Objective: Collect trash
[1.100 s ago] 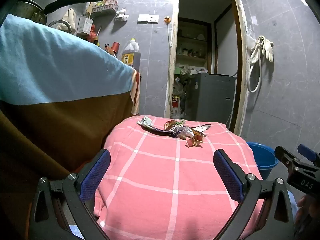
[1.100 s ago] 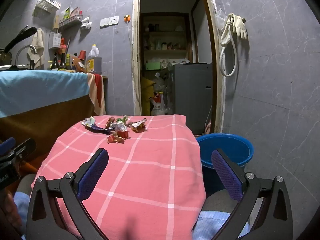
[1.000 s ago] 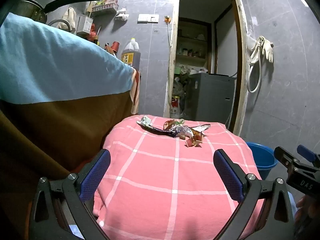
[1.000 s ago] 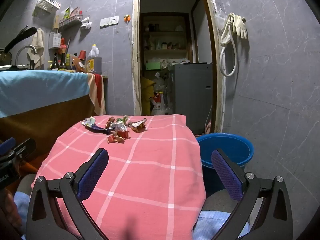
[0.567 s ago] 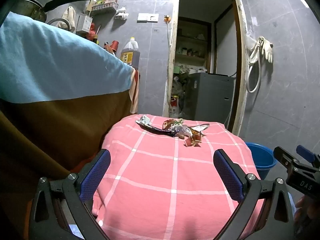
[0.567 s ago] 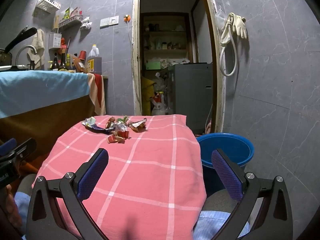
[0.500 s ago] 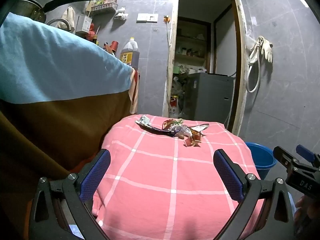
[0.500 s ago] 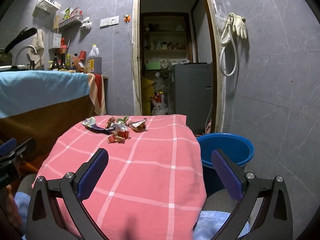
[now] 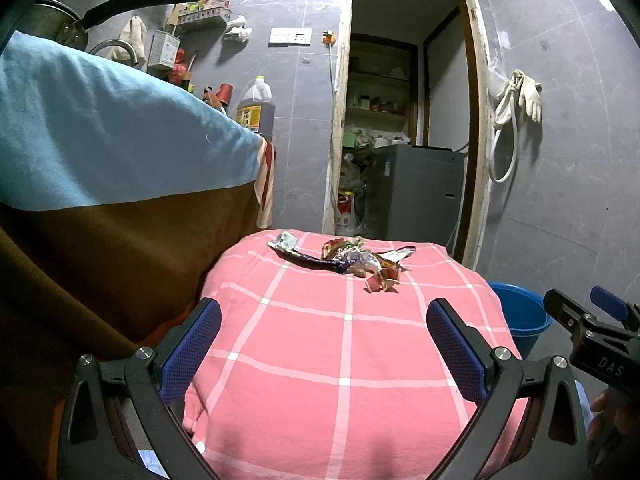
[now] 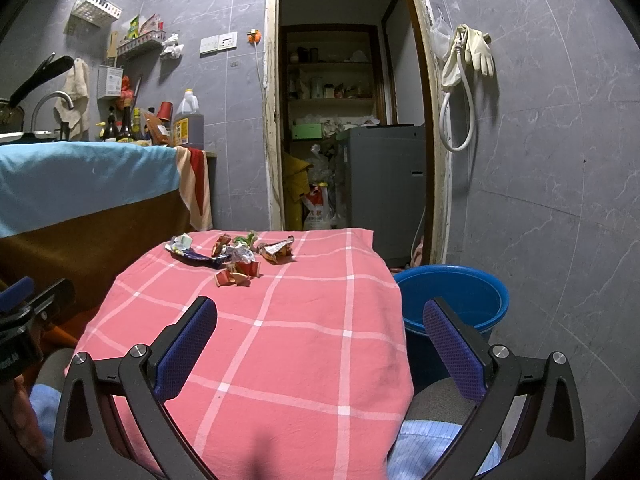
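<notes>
A: Pink checked cloth [image 10: 280, 344] fills the near field in both wrist views. We compared against the frames from about a second back: almost nothing has shifted. Wrappers sit where they sat, bucket likewise. Only the left view drifts a touch.

B: So what does that mean for the job?

A: We judge that collection has not begun. Left gripper [image 9: 324, 344] hangs with its blue pads spread wide and nothing between them; right gripper [image 10: 320, 340] the same, wide and empty. Both hover over the near edge of the cloth, well apart from the litter.

B: Where is the trash?

A: Trash pile [image 10: 234, 256] lies at the far end of the cloth, toward the doorway; from the left wrist the same trash pile [image 9: 348, 258] shows just left of the centre line. Loose cluster, pieces touching or overlapping.

B: How does it look?

A: Crumpled foil and paper wrappers. We note a long dark purple wrapper [image 9: 310, 258] stretched out on the left side, a pale scrap [image 10: 182, 243] at its far left tip, and red-and-white crumpled bits [image 10: 236, 274] nearest us, slightly apart from the main heap. Light, thin stuff; we expect it to flatten under a pinch.

B: And where would it go?

A: Blue bucket [image 10: 452, 300] stands on the floor just beside the cloth's right edge. Looks empty from here, though we cannot see its bottom.
</notes>
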`<state>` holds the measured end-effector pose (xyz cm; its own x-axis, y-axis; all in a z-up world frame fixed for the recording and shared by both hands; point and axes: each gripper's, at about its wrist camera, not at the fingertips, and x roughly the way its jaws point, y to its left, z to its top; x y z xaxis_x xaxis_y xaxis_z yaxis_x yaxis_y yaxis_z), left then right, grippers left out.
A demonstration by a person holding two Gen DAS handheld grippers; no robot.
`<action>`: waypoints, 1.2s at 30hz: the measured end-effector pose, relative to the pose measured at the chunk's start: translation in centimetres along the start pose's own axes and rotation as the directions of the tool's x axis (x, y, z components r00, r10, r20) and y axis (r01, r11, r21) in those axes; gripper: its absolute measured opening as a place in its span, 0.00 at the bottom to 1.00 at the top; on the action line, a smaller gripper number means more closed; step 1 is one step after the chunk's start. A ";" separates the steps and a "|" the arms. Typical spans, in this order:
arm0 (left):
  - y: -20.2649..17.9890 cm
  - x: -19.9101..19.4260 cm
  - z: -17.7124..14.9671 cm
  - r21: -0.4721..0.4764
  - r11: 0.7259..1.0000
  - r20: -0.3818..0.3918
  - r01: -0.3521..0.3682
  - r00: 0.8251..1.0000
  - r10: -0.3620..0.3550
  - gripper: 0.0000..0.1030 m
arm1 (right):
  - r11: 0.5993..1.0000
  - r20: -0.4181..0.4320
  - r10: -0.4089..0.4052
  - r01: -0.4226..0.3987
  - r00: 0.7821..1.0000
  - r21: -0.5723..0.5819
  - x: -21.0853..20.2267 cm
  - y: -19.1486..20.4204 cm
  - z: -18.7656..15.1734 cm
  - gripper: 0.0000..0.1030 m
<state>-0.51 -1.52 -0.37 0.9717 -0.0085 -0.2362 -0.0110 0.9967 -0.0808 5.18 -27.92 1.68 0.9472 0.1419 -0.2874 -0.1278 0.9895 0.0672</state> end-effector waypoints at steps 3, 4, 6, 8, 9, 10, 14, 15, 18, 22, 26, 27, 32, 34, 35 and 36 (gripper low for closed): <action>-0.3 -0.2 -0.1 0.001 1.000 0.000 0.000 1.000 0.000 0.98 | 1.000 0.000 0.000 0.000 1.000 0.000 0.0 0.0 0.0 1.00; -0.4 -0.3 -0.2 0.002 1.000 0.000 -0.001 1.000 0.001 0.98 | 1.000 -0.001 0.001 -0.001 1.000 0.001 0.0 0.0 0.0 1.00; 0.3 -0.2 0.1 -0.004 1.000 -0.001 0.001 1.000 -0.001 0.98 | 1.000 -0.001 0.001 -0.001 1.000 0.001 0.0 0.0 0.0 1.00; 0.6 0.3 0.3 -0.005 1.000 -0.003 0.002 1.000 -0.002 0.98 | 1.000 -0.001 0.000 0.000 1.000 0.001 0.0 0.0 0.0 1.00; 0.6 0.3 0.3 -0.005 1.000 -0.003 0.002 1.000 -0.002 0.98 | 1.000 -0.001 0.001 -0.001 1.000 0.002 0.0 0.0 0.0 1.00; 0.6 0.3 0.3 -0.004 1.000 -0.003 0.001 1.000 -0.001 0.98 | 1.000 -0.001 0.001 -0.001 1.000 0.001 0.1 0.0 0.0 1.00; 0.6 0.3 0.3 -0.006 1.000 -0.003 0.001 1.000 -0.001 0.98 | 1.000 -0.002 0.001 -0.001 1.000 0.002 0.1 0.0 0.0 1.00; 0.6 0.4 0.3 -0.005 1.000 -0.003 0.001 1.000 -0.001 0.98 | 1.000 -0.002 0.001 -0.001 1.000 0.003 0.1 0.0 0.0 1.00; 0.6 0.4 0.3 -0.006 1.000 -0.004 0.002 1.000 -0.002 0.98 | 1.000 -0.002 0.001 -0.001 1.000 0.004 0.1 -0.1 0.0 1.00; 0.5 0.3 0.2 -0.003 1.000 -0.004 0.002 1.000 -0.002 0.98 | 1.000 -0.002 0.001 -0.001 1.000 0.003 0.1 0.0 0.0 1.00; 0.5 0.3 0.3 -0.004 1.000 -0.004 0.002 1.000 -0.002 0.98 | 1.000 -0.003 0.001 -0.001 1.000 0.004 0.2 -0.1 0.0 1.00; 0.6 0.3 0.3 -0.004 1.000 -0.005 0.002 1.000 -0.002 0.98 | 1.000 -0.003 0.001 -0.001 1.000 0.004 0.2 -0.1 0.0 1.00; 0.5 0.3 0.3 -0.003 1.000 -0.005 0.002 1.000 -0.002 0.98 | 1.000 -0.004 0.002 -0.002 1.000 0.005 0.2 -0.1 0.0 1.00; 0.4 0.3 0.3 -0.002 1.000 -0.005 0.002 1.000 -0.002 0.98 | 1.000 -0.004 0.002 -0.001 1.000 0.005 0.2 -0.2 0.0 1.00; 0.5 0.3 0.3 -0.003 1.000 -0.005 0.002 1.000 -0.002 0.98 | 1.000 -0.004 0.002 -0.002 1.000 0.005 0.2 -0.2 0.0 1.00; 0.5 0.3 0.4 -0.003 1.000 -0.005 0.002 1.000 -0.002 0.98 | 1.000 -0.004 0.002 -0.002 1.000 0.006 0.2 -0.2 0.0 1.00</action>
<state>-0.11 -0.96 -0.15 0.9704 -0.0111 -0.2412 -0.0097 0.9964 -0.0847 5.42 -28.06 1.61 0.9457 0.1441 -0.2913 -0.1280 0.9890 0.0736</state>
